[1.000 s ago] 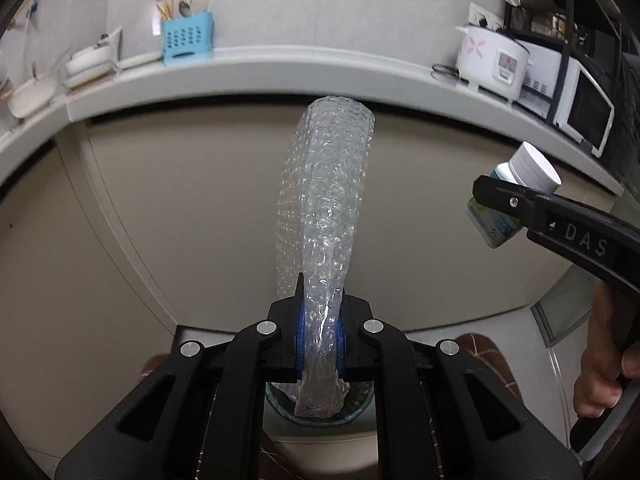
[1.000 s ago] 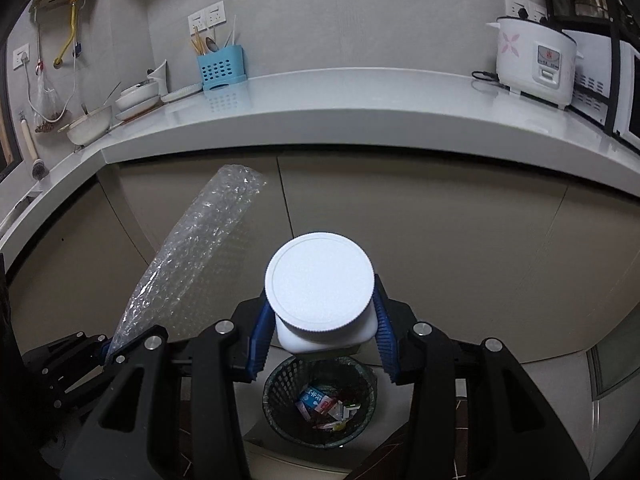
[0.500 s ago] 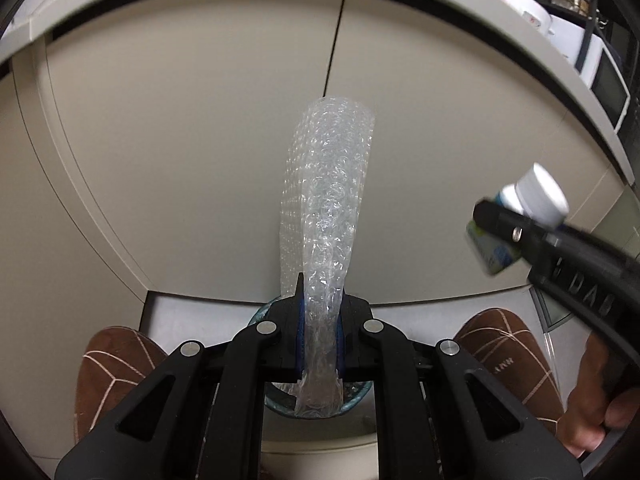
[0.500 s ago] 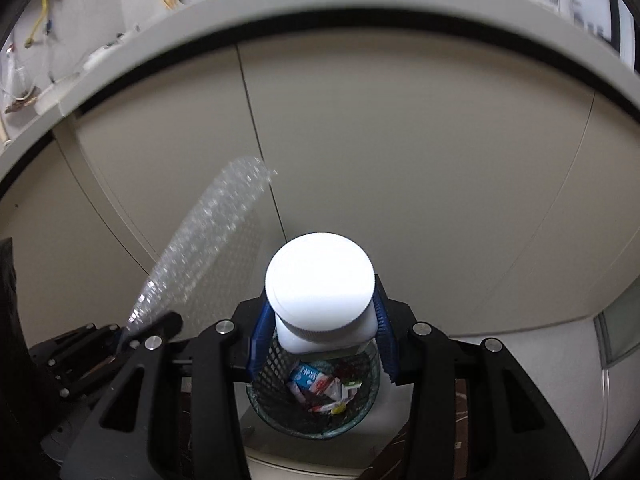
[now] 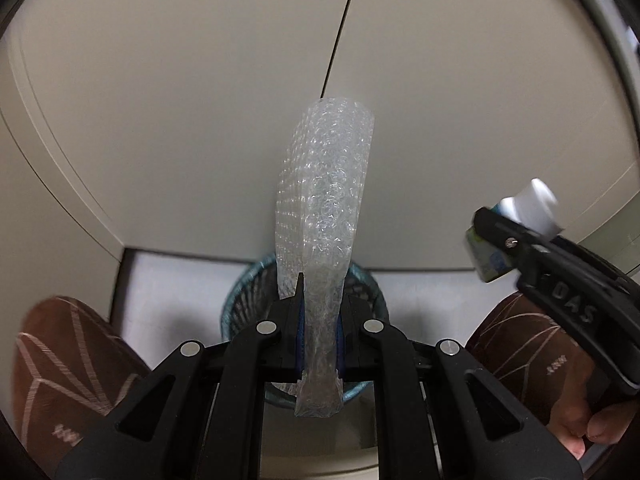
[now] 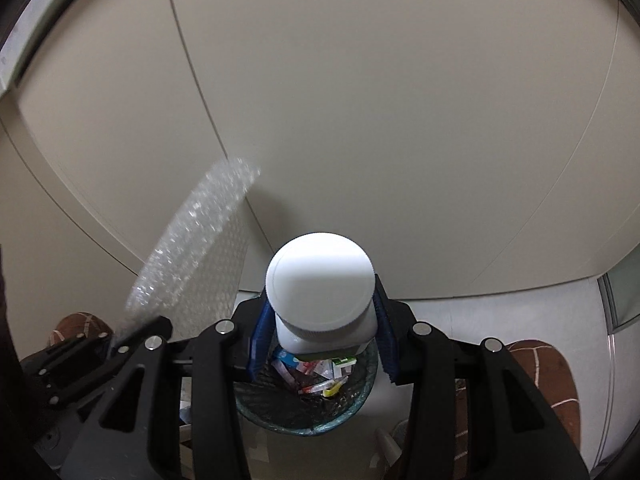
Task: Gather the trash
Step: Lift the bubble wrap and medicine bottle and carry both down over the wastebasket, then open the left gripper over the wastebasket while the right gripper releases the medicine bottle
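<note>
Step in hand, as I read it: carrying 2 pieces of trash to the bin, drop not yet done. Left hand-held gripper [image 5: 319, 332] is clenched on a bubble wrap roll [image 5: 326, 216]; the roll sticks out ahead of the jaws, a short crushed tail pokes out behind them. Right hand-held gripper [image 6: 320, 344] is grasping a white jar [image 6: 320, 292] by its body, lid facing the camera, blue pads on both sides.

Bin [image 6: 308, 412]: mesh basket on the floor, directly below and just ahead of the right fingertips, and below the left fingertips too [image 5: 362, 280]. It already holds small wrappers. Both grippers point steeply down at it, against beige cabinet doors [image 6: 360, 120].

Next move likely needs: jar centred over the bin mouth, then jaws spread. The wrap is long and springy, so its far end should tip inside the rim before release, else it may lean out or hang on the edge.

Looks: wrap is clear, bubbly, loosely rolled, soft. Jar is rigid plastic, ribbed white lid, a green-blue label [image 5: 486, 264] seen from the left view. Slippers [image 5: 68, 368] flank the bin.
</note>
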A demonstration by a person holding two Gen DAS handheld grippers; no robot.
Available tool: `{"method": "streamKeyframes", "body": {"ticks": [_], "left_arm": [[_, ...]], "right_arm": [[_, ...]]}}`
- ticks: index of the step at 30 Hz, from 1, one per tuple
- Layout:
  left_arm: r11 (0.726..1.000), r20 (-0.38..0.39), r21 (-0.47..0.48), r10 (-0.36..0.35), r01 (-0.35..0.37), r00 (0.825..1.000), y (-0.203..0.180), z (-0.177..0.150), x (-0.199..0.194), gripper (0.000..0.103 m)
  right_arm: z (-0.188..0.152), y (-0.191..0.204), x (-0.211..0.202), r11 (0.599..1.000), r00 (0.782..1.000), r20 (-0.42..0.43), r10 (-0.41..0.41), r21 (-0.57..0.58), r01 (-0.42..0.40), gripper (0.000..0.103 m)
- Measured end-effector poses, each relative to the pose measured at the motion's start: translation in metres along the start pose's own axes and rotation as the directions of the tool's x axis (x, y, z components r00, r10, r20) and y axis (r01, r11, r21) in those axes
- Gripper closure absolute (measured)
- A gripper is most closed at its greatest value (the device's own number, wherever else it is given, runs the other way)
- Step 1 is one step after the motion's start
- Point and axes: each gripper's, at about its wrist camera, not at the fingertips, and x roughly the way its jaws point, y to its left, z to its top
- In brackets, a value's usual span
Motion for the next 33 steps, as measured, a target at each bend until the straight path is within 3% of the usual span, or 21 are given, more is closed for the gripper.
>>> {"method": "streamKeyframes", "body": {"ticks": [4,11,16,20,22,24,31,33], "left_arm": [[0.999,-0.071,-0.036,0.000,-0.002,0.998,0.008,0.001,0.031,0.093],[1.000,-0.188,-0.001,-0.005,0.005,0.982,0.000,-0.010,0.074,0.093],[0.999,-0.228,0.032,-0.025,0.033,0.973,-0.006,-0.018,0.081,0.092],[0.998,-0.213,0.050,-0.030,0.042,0.977,-0.005,-0.021,0.081,0.089],[0.998,-0.201,0.051,-0.027,0.038,0.979,-0.003,-0.022,0.082,0.084],[0.998,-0.182,0.055,-0.019,0.029,0.983,-0.003,-0.022,0.081,0.067],[0.998,-0.135,0.064,-0.003,0.012,0.991,-0.002,-0.016,0.072,0.046],[0.999,-0.107,0.054,0.005,0.001,0.994,0.005,-0.011,0.066,0.034]], "right_arm": [[-0.006,-0.003,0.021,1.000,0.999,-0.031,-0.021,-0.003,0.021,0.062],[-0.006,-0.015,0.043,0.998,0.997,-0.071,-0.022,0.058,0.026,0.062],[-0.003,-0.013,0.046,0.997,0.997,-0.075,-0.018,0.072,0.023,0.062],[-0.006,-0.018,0.044,0.997,0.997,-0.073,-0.015,0.072,0.021,0.062],[-0.006,-0.020,0.042,0.997,0.997,-0.070,-0.015,0.072,0.020,0.062],[-0.009,-0.021,0.040,0.997,0.998,-0.067,-0.014,0.074,0.019,0.062],[-0.016,-0.027,0.037,0.997,0.998,-0.065,-0.002,0.083,0.008,0.062],[-0.017,-0.026,0.038,0.997,0.997,-0.070,0.020,0.076,-0.015,0.061]]}}
